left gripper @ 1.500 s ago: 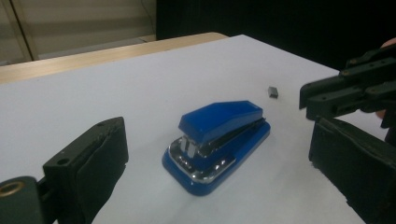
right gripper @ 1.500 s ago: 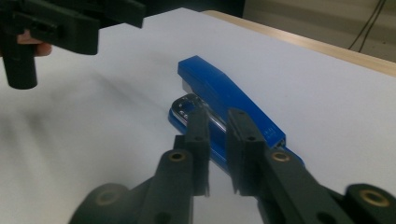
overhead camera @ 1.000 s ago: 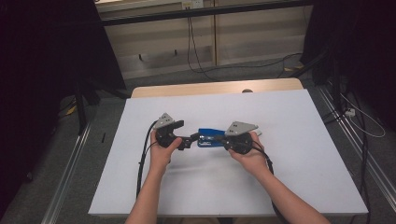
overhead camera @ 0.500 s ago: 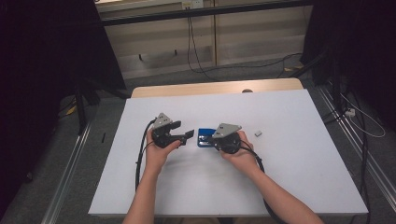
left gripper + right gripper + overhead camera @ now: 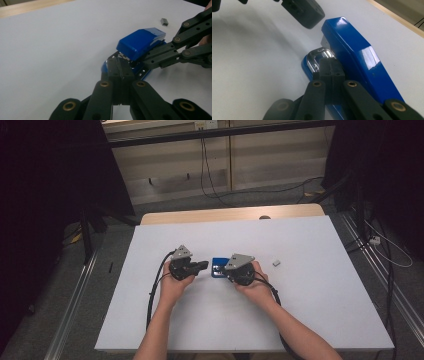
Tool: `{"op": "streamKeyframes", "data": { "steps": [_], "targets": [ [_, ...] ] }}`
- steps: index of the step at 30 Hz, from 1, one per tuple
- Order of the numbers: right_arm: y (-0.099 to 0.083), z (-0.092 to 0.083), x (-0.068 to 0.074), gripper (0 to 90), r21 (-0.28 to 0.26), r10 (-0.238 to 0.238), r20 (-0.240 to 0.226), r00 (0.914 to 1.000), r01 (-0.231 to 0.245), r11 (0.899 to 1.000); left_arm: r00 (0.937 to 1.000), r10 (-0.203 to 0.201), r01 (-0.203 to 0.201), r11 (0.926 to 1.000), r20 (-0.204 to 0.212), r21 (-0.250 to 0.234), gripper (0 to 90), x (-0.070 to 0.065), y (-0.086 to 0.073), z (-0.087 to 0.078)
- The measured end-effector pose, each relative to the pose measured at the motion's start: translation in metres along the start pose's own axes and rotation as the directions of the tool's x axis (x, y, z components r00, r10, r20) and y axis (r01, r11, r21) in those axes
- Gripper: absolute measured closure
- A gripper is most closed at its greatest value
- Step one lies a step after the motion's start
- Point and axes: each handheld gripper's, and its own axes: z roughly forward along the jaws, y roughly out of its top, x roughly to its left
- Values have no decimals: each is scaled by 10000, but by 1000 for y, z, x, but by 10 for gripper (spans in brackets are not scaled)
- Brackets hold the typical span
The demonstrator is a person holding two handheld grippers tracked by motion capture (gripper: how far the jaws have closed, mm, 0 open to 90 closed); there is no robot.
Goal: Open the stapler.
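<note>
Blue stapler (image 5: 218,266) on the white table (image 5: 320,300), mid-table between the two hands. Glossy blue top arm (image 5: 140,42), hinged up off the base so the mouth gapes; it tilts upward in the left gripper view. Blue base (image 5: 308,65) flat on the table, carrying a shiny metal plate (image 5: 319,56) at the front end. Metal magazine edge shows under the raised arm's nose. Long axis runs roughly left-right in the high view.

Stapler (image 5: 218,267) on table (image 5: 310,310), between left gripper (image 5: 202,266) and right gripper (image 5: 226,270); staple block (image 5: 276,263) right.
</note>
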Motion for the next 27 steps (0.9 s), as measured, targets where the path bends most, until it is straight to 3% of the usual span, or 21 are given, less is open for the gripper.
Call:
{"op": "streamKeyframes", "data": {
  "steps": [4, 9, 14, 19, 27],
  "targets": [
    [-1, 0, 0, 900, -83, 173, -49, 9998, -173, 9998, 10000, 48, -50, 9991, 34, 424, 900, -2, -2, 9],
    [-2, 0, 0, 900, -75, 267, -88, 9996, -268, 9996, 10000, 65, -67, 9992, 54, 396, 900, -1, -2, 15],
    [-3, 0, -1, 900, -188, 539, -174, 9984, -542, 9984, 9999, 64, -66, 9999, 112, 120, 900, -3, 2, 11],
    [-3, 0, -1, 900, -182, 534, -142, 9985, -537, 9984, 9999, 120, -121, 9999, 79, 114, 900, -3, 3, 11],
    [-3, 0, -1, 900, -188, 596, -163, 9981, -599, 9980, 9998, -24, 31, 9993, 189, -371, 900, -6, 10, 7]
  ]
}}
